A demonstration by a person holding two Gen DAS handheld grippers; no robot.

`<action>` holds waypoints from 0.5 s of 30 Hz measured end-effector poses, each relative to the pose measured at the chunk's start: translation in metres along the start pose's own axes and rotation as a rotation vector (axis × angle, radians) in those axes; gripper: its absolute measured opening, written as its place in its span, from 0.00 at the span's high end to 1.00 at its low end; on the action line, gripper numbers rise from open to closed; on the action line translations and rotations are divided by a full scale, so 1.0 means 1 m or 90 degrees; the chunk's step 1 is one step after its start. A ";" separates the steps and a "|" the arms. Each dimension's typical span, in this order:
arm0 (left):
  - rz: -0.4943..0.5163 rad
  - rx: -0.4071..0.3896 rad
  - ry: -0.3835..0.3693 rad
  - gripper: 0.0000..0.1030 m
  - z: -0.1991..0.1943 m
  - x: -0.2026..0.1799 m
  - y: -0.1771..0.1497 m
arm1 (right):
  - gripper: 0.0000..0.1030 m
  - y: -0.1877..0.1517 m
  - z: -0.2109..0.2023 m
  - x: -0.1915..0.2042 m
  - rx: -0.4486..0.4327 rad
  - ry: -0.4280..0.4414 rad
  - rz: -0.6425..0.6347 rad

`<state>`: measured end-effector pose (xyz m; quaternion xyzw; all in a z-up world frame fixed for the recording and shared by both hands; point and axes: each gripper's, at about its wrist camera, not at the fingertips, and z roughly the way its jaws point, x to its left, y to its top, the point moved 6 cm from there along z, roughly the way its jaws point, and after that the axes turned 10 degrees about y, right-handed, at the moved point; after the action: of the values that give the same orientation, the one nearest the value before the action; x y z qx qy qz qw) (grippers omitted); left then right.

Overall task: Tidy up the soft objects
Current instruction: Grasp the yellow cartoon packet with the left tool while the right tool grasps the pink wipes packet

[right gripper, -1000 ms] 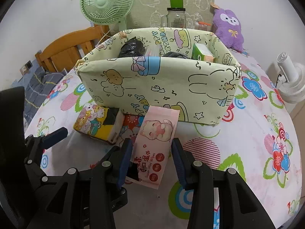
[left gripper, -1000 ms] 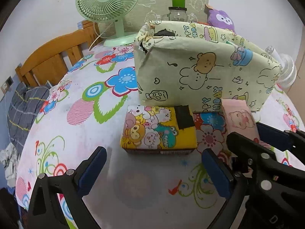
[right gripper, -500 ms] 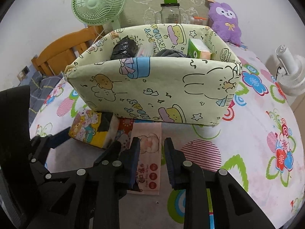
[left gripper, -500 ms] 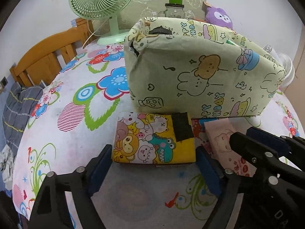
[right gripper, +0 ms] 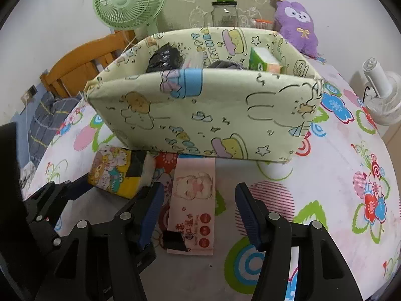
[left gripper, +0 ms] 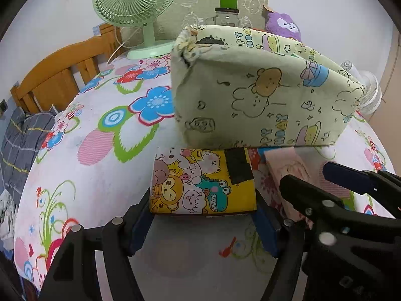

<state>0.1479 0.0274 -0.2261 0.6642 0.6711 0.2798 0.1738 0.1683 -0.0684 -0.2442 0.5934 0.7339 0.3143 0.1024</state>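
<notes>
Flowered cloth covers the desk (right gripper: 351,150), where a pale green fabric bin (right gripper: 205,115) stands with a green fan (right gripper: 127,0) and a purple plush toy (right gripper: 298,25) behind it. Just in front of the bin lie a yellow cartoon tissue pack (left gripper: 200,183) and a pink wipes pack (right gripper: 193,200) (flat, side by side). The left tool (left gripper: 203,223) has just been closing, pads touching the yellow pack's sides. The right tool (right gripper: 200,213) has just been opening and straddles the pink pack without touching it.
</notes>
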 end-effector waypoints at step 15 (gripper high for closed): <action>-0.005 -0.004 0.017 0.28 -0.013 0.006 -0.017 | 0.40 -0.014 0.007 0.001 0.012 -0.008 -0.013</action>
<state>0.1266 0.0321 -0.2252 0.6572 0.6750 0.2903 0.1680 0.1604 -0.0668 -0.2576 0.5888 0.7421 0.3026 0.1050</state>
